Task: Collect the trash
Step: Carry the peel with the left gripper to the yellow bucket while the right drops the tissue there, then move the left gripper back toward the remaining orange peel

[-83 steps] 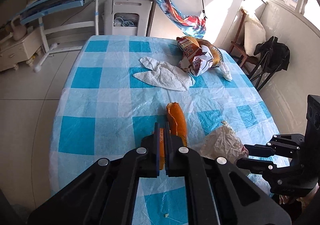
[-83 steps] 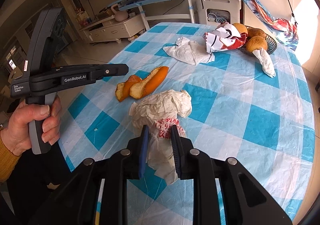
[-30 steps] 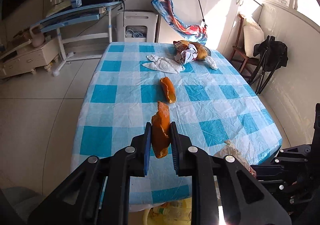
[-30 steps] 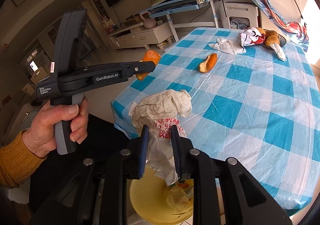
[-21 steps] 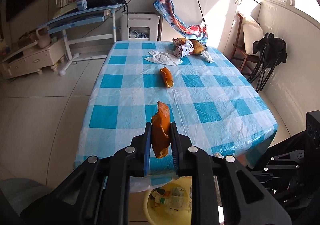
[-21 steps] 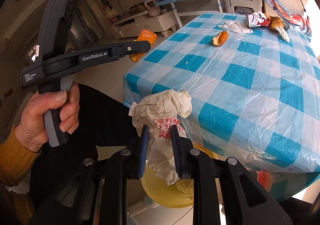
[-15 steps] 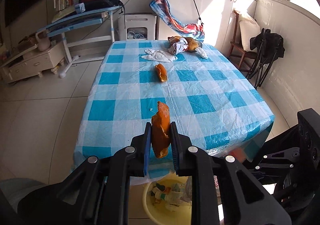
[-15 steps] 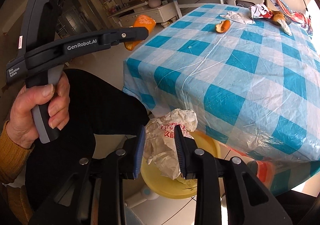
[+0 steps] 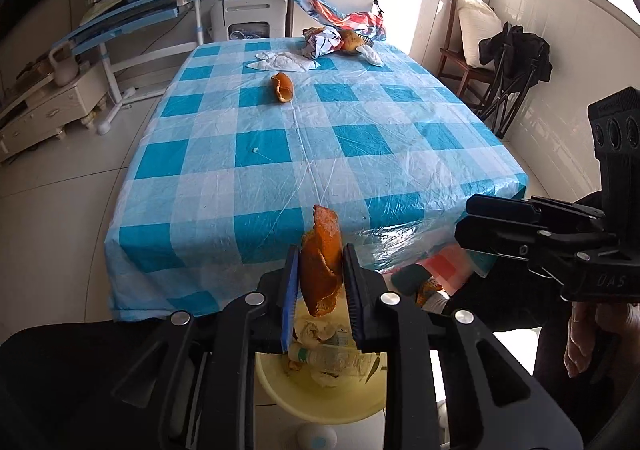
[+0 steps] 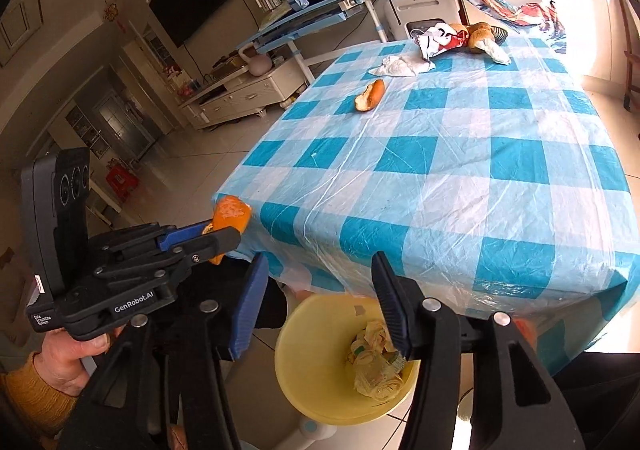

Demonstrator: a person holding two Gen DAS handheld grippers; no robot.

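step: drop curled orange peel [image 9: 321,266] into round yellow plastic bin [image 9: 320,398] at 6 o'clock | left gripper [image 9: 320,290] jaws opening, peel between | right gripper [image 10: 320,310] jaws opening, empty | advice: stay centred over bin

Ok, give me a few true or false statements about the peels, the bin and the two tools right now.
1. An orange peel sits between the left tool's fingers. True.
2. The right tool grips a crumpled bag. False: nothing is between its fingers; its jaws are opening.
3. The yellow bin stands on the table. False: it's on the floor beside the table's edge.
4. Another peel lies on the table. True.
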